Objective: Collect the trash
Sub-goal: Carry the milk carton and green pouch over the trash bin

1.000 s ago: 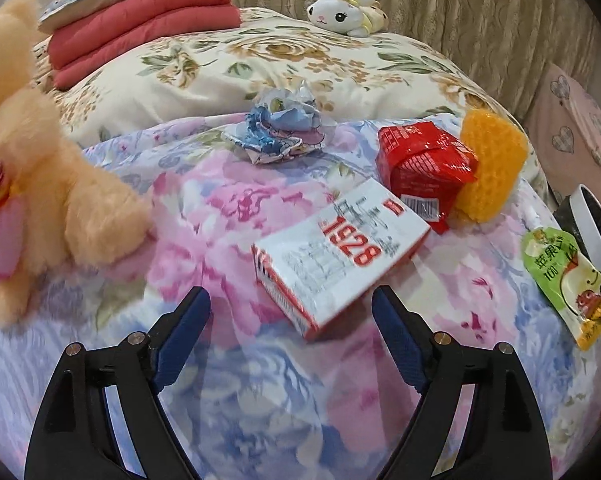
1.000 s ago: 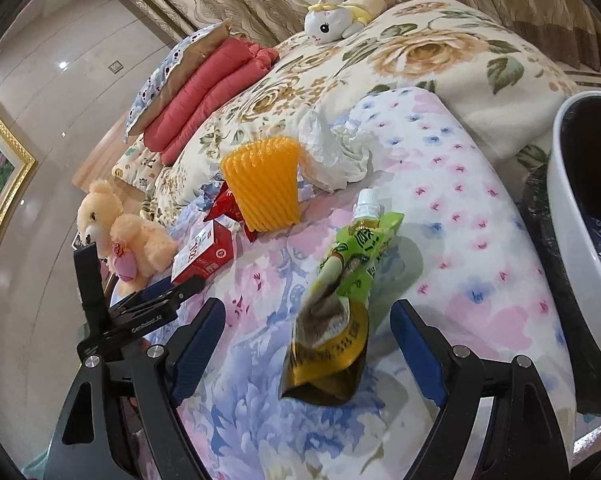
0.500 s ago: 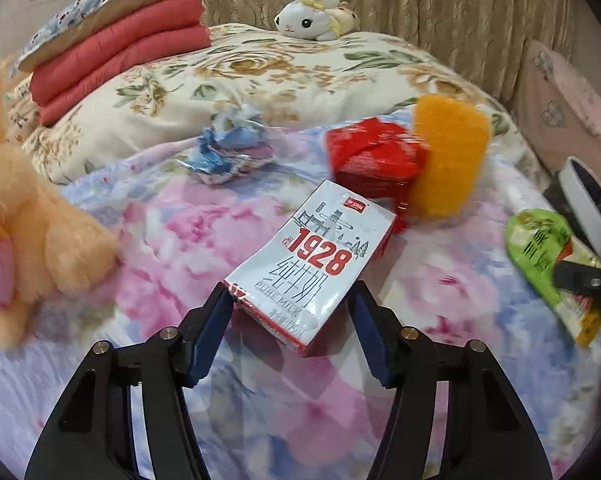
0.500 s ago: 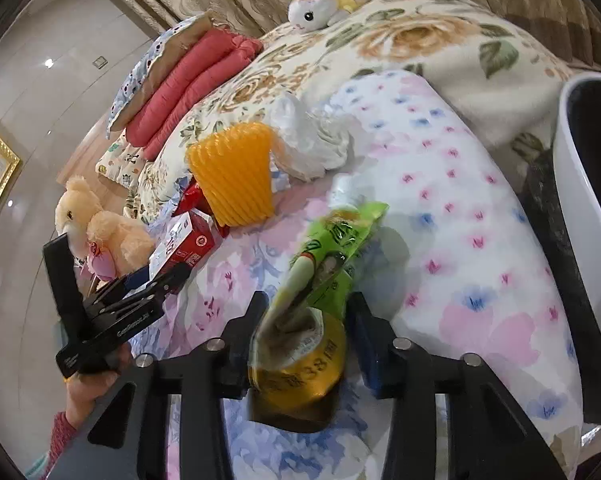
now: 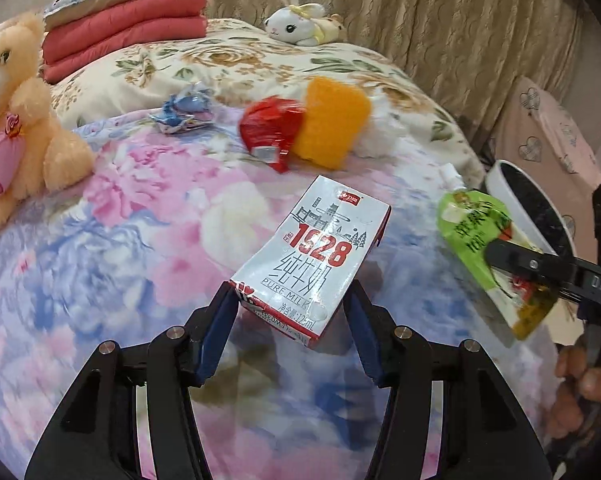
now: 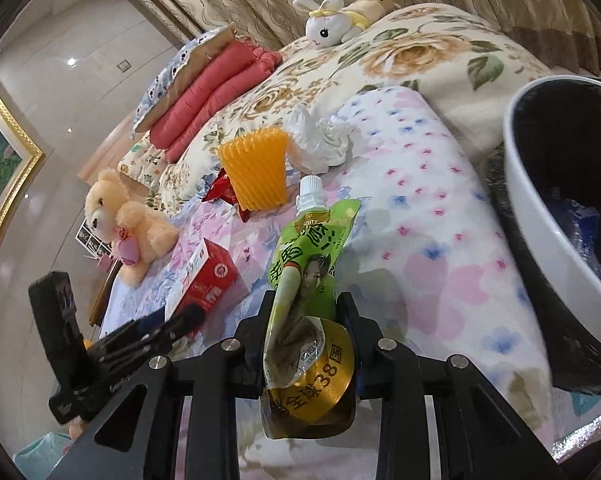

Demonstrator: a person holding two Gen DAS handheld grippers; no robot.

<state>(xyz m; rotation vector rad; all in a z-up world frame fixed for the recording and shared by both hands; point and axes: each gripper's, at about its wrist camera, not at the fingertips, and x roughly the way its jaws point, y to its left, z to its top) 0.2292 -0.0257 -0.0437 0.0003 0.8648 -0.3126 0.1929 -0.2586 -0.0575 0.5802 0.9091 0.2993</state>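
Observation:
My left gripper is shut on the near end of a white and red milk carton, which hangs tilted just above the flowered quilt. My right gripper is shut on the crumpled lower part of a green drink pouch, white cap pointing away. In the left wrist view the pouch sits at the right in the other gripper's black fingers. A white-rimmed bin with a dark liner stands at the bed's right edge. The carton also shows at left in the right wrist view.
Farther up the quilt lie a red wrapper, an orange foam net, a crumpled tissue and a blue crumpled wrapper. A teddy bear sits at left. Folded red blankets and a plush bunny are behind.
Both grippers went from wide open to shut, the left on the milk carton and the right on the green pouch. The left one has carried the carton rightward, nearer the bin.

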